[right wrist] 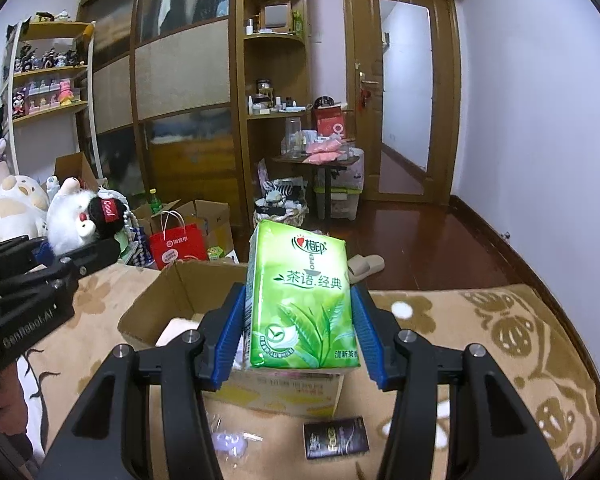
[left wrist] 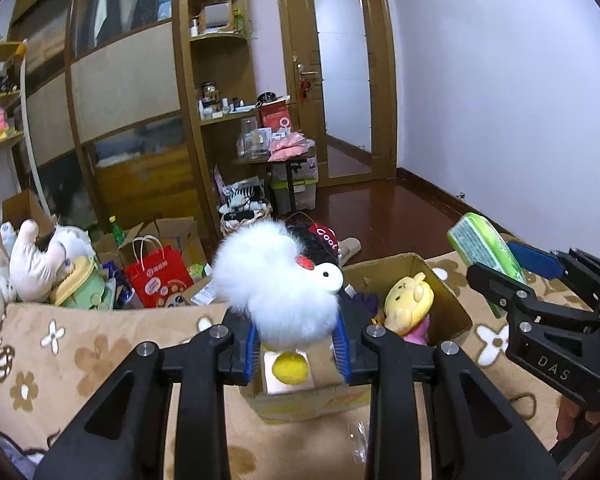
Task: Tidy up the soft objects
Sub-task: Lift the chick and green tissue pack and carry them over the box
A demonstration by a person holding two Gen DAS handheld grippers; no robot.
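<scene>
1. At the far left, a heap of pale plush animals (left wrist: 28,264) lies on the beige blanket with brown and white flowers (left wrist: 80,360).
2. Behind the blanket edge a red paper bag with white handles (left wrist: 158,274) stands among open cartons.
3. Your left gripper (left wrist: 296,344) is closed tight on the fluffy white plush toy with a black cap and a red "Cool" patch (left wrist: 272,280); the blue pads (left wrist: 342,350) press into its fur from both sides. You hold the toy in the air, above the near edge of the box.
4. The open brown cardboard box (left wrist: 448,300) sits on the blanket and holds a yellow plush doll (left wrist: 408,300).
5. Your right gripper (right wrist: 300,332) clamps the green soft pack of tissues with a tea leaf print (right wrist: 300,300), upright between its blue pads, above the same box.
6. In the right wrist view, a small dark packet (right wrist: 336,436) lies on the blanket in front of the box.
</scene>
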